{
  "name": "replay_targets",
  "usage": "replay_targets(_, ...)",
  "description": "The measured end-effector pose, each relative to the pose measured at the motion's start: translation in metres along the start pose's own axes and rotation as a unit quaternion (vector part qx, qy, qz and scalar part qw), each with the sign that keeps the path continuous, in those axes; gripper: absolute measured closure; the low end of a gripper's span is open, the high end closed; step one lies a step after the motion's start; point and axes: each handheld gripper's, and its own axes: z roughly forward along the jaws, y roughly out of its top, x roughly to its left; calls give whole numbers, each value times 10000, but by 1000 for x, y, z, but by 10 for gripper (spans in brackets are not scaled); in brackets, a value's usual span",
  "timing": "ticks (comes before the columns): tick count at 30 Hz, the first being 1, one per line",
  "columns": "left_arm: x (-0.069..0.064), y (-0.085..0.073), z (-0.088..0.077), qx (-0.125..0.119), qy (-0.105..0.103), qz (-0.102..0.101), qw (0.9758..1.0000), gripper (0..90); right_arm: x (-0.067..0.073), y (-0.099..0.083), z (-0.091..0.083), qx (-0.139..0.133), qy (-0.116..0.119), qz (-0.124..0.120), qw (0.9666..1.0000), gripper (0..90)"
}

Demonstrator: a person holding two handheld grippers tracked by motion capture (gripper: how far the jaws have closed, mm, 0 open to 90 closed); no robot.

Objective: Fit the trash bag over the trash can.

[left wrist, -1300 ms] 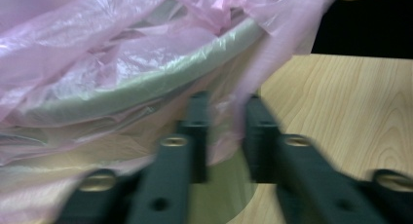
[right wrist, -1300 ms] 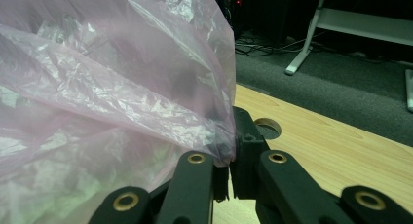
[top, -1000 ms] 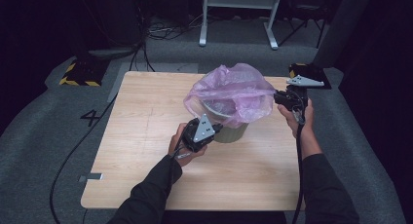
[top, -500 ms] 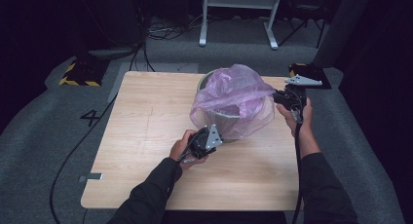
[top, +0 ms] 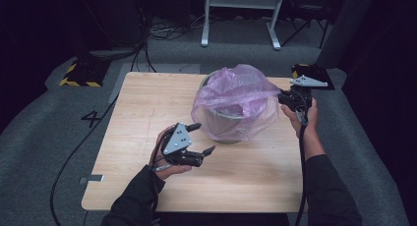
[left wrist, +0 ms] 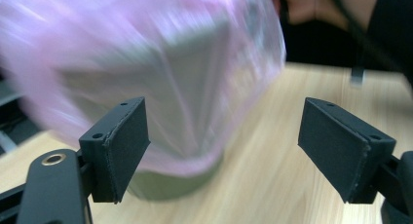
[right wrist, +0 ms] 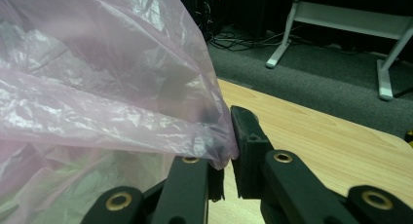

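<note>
Two grippers, left gripper [top: 199, 137] fingers just spread, empty, right gripper [top: 281, 97] pinching pink bag [top: 236, 91] over bucket [top: 221, 125]

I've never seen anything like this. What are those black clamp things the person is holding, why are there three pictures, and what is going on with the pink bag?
There is no robot here: a person holds a hand tool with two black jaws in each hand. The wide picture comes from a fixed camera above the light wooden table. The other two come from small cameras riding on each tool, looking along its jaws.

On the table stands a round grey metal bin with a thin translucent pink plastic bag draped over it.

The right gripper is shut on the bag's edge, pinching a fold of plastic. The left gripper has just been opening; its jaws stand wide apart with nothing between them, a little away from the bin and pointing toward it. Its own picture is blurred.
</note>
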Motion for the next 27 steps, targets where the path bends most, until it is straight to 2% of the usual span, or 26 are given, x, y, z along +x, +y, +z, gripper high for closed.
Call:
replay_targets(1, 3, 4, -2, -48, 91, -26, 9999, 202, 0, 0, 0, -4, -14, -16, 10000, 843)
replay_targets(2, 8, 8, -4, -77, 116, 15, 9999, 251, 0, 0, 0, -6, -21, -13, 10000, 843)
replay_targets(3, 12, 13, -4, -130, 229, 77, 9996, 296, 0, 1, 0, 3, -12, -23, 10000, 852)
replay_targets(4, 17, 16, -3, -87, 374, 127, 9992, 306, 0, 2, 0, 28, -14, -81, 10000, 873)
replay_targets(6, 26, 23, 2, -71, 532, 190, 9984, 295, 3, 3, 1, 51, -54, -247, 9997, 888)
replay_targets(7, 31, 26, 6, -5, 751, 213, 9969, 298, 3, 4, 1, 44, -63, -295, 9995, 890)
replay_targets(9, 38, 29, 12, 56, 805, 207, 9965, 291, 4, 4, 3, 46, -30, -304, 9995, 891)
replay_targets(11, 45, 32, 19, 197, 977, 234, 9948, 316, 5, 5, 5, 23, -30, -315, 9995, 891)
replay_targets(13, 54, 34, 23, 174, 1103, 145, 9936, 402, 5, 5, 6, 1, -38, -316, 9995, 889)
replay_targets(14, 59, 35, 25, 190, 1104, 17, 9937, 419, 5, 5, 7, -2, -35, -307, 9995, 889)
replay_targets(15, 64, 36, 27, 193, 1038, -30, 9944, 477, 5, 6, 8, -12, -37, -296, 9996, 889)
replay_targets(16, 69, 37, 30, 181, 1090, 6, 9939, 516, 5, 6, 9, -13, -13, -274, 9996, 889)
replay_targets(18, 75, 39, 34, 212, 1015, -26, 9946, 637, 6, 7, 13, -2, 6, -282, 9996, 889)
replay_targets(21, 85, 43, 40, 356, 1036, 92, 9939, 732, 6, 6, 17, 27, 49, -285, 9996, 888)
replay_targets(23, 93, 43, 46, 432, 955, -29, 9945, 778, 3, 5, 20, -12, 144, -244, 9996, 886)
replay_targets(24, 98, 42, 50, 446, 1025, -103, 9937, 798, 2, 4, 22, -48, 209, -213, 9995, 886)
replay_targets(26, 107, 38, 57, 463, 971, -278, 9938, 850, -2, 2, 28, -24, 207, -50, 9998, 884)
replay_targets(27, 111, 37, 61, 463, 1017, -312, 9932, 867, -4, 0, 32, -16, 255, 52, 9997, 884)
